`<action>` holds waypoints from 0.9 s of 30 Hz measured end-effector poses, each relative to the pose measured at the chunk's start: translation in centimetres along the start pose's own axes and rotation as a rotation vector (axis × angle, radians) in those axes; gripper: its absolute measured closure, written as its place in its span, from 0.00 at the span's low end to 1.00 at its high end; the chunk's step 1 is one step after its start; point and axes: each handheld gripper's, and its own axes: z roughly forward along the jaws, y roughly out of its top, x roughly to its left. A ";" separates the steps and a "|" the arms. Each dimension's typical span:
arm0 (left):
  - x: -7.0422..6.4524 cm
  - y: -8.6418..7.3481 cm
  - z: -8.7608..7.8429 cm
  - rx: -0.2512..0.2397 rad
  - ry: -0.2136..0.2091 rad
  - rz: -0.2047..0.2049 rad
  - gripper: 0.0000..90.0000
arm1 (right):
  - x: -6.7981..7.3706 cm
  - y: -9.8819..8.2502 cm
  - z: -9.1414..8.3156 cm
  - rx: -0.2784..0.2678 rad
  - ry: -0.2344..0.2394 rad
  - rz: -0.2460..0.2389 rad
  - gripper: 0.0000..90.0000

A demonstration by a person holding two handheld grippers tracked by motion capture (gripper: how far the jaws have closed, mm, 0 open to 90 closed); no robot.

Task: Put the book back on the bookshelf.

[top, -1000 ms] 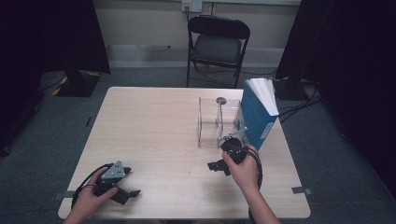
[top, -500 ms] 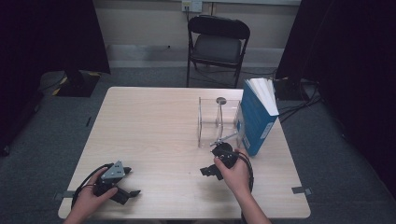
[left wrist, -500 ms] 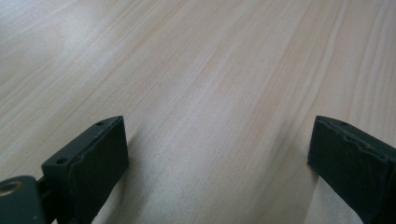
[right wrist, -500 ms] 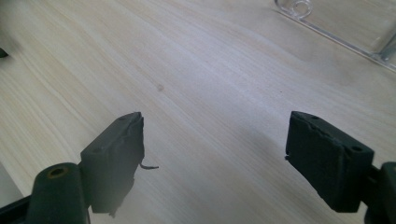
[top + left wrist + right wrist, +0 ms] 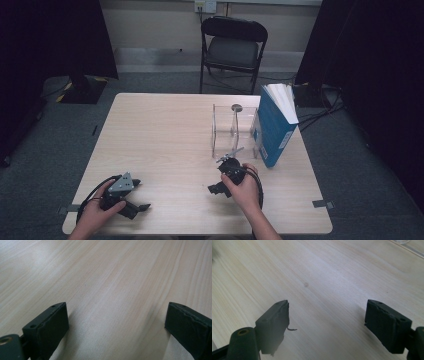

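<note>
1. Plainly, both grippers sit low over the wooden table [image 5: 165, 135], each held in one hand.
2. Left gripper [image 5: 134, 206], near the front left corner: jaws wide apart, only bare wood between them.
3. Right gripper [image 5: 216, 189], jaws likewise wide and empty, is just in front of the clear rack [image 5: 232, 131].
4. Blue book [image 5: 274, 129] stands upright, touching the rack's right side.

The blue book [image 5: 274, 131] stands up straight near the right edge of my tabletop [image 5: 160, 140], with its white pages on top. The clear plastic stand [image 5: 234, 131] sits just beside it, on its left.
</note>
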 end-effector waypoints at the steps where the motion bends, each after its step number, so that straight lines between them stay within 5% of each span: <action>1: 0.0 0.0 0.0 0.000 0.000 0.000 0.05 | 0.1 0.0 0.1 0.005 0.004 0.001 0.22; 14: 0.0 0.0 0.0 0.000 -0.001 -0.001 0.05 | 1.4 0.2 1.9 0.008 0.008 -0.075 0.21; 22: 0.0 0.0 0.0 0.000 -0.002 -0.001 0.05 | 1.8 -0.4 2.5 -0.059 -0.040 -0.124 0.17; 27: 0.0 0.0 0.0 -0.001 -0.002 0.000 0.05 | 2.5 -1.1 2.9 -0.086 -0.097 -0.211 0.14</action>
